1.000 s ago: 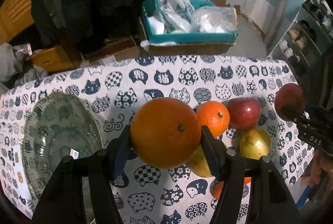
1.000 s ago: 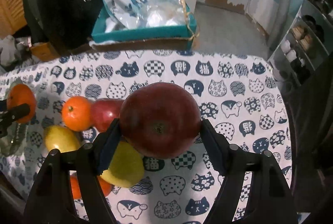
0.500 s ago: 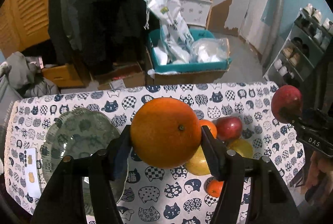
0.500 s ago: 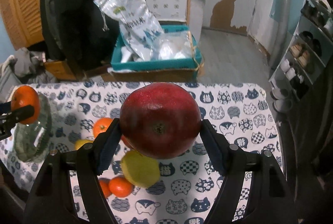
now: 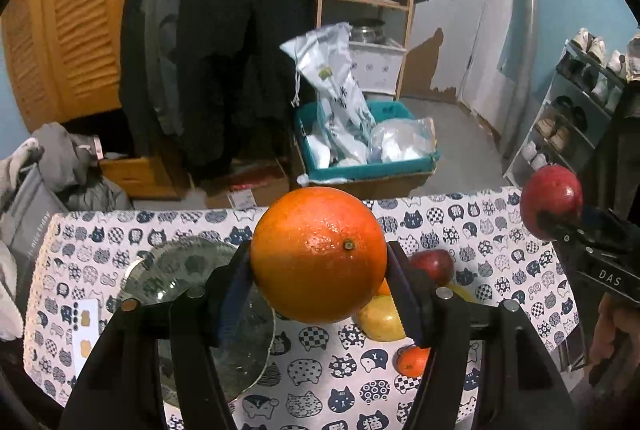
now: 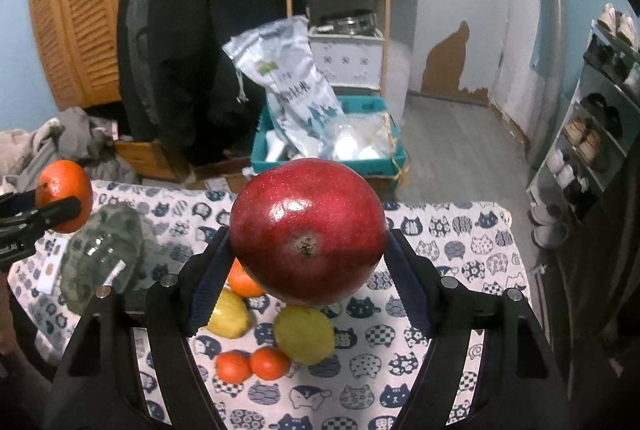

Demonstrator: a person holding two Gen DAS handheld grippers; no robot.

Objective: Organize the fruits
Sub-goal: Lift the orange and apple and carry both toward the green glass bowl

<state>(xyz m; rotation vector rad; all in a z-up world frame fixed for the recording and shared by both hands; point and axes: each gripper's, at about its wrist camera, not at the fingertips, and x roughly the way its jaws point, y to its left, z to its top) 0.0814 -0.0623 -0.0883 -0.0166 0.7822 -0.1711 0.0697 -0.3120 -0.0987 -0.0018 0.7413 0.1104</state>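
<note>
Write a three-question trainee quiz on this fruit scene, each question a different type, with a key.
1. True or false: the left tongs are shut on the large orange.
2. Multiple choice: the right tongs hold A) a lemon, B) a red apple, C) nothing.
3. Fill in: the glass plate on the cat-print tablecloth carries ____ fruit.

Key:
1. True.
2. B.
3. No; the small oranges, yellow fruits and second red apple all lie on the cloth beside it.
</note>
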